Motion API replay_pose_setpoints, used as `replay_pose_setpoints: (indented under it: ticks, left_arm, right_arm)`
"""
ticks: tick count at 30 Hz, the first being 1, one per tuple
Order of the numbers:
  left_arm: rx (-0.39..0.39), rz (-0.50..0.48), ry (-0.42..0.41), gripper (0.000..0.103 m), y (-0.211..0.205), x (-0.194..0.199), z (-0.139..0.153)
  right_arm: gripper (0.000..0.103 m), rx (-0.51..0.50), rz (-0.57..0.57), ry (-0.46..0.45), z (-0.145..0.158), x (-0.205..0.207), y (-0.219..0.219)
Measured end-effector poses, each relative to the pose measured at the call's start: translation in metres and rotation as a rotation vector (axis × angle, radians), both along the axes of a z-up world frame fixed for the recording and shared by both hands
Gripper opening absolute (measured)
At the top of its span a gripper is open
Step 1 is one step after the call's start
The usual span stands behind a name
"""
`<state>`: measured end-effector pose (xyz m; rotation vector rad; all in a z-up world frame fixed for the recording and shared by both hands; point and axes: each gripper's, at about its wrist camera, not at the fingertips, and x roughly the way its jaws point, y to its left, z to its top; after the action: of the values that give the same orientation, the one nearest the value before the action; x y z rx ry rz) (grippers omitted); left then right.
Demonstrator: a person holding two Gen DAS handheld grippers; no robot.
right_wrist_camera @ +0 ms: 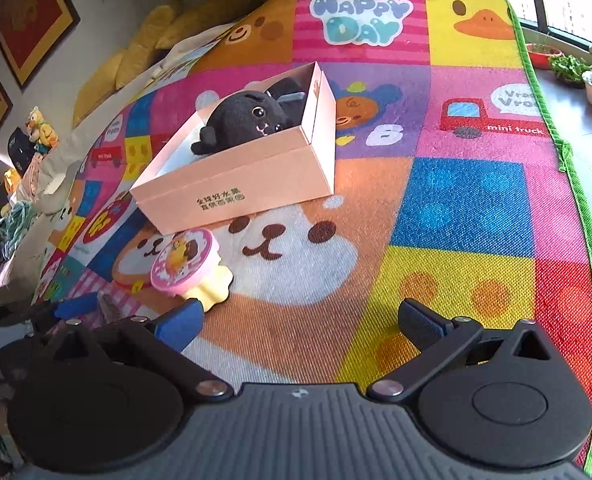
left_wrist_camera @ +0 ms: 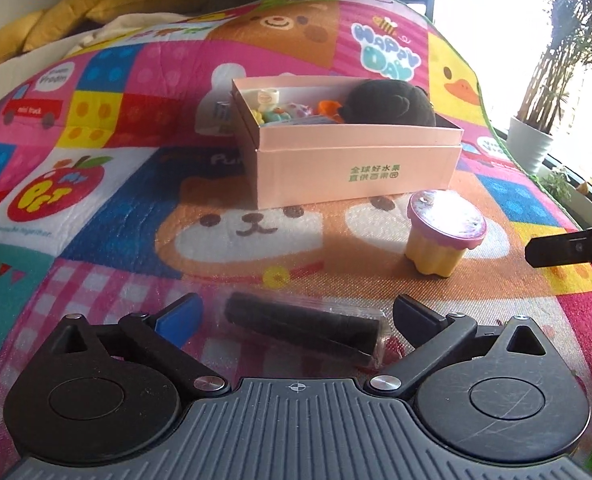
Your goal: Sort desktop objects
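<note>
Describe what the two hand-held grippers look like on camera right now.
Both match: left hand-held gripper and right hand-held gripper have black linkage arms on round black hubs, silver pivot bolts, a ribbed grey body with crosshair mark, and one blue and one dark finger pad. No cables visible.

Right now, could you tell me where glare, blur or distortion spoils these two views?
Left wrist view: window light washes out the cup lid, so its print is unreadable; the window top right is blown out; the black tube between the open left gripper fingers looks soft. Right wrist view: the lid print is legible; fisheye bends the mat edge; the box is sharp.
</note>
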<state>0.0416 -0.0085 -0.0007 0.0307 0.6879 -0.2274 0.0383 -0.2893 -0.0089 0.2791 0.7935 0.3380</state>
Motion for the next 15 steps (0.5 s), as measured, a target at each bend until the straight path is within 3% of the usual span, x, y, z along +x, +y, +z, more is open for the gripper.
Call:
replay_pose_setpoints:
  ticks: [6,12,15]
  left_arm:
    - [-0.010,-0.048,0.010,0.103,-0.002,-0.004,0.001]
    - [-0.046,-0.178,0.046,0.103,-0.013,-0.016,0.003]
    - [-0.041,-0.241,0.065,0.103,-0.018,-0.025,0.005]
  right_arm:
    - [0.103,-0.002,-0.018,-0.017,-0.002,-0.004,0.002]
    - [0.103,0.054,-0.046,-0.048,-0.006,-0.010,-0.004]
    - [0.103,0.007,-0.016,-0.073,-0.007,-0.013,0.001]
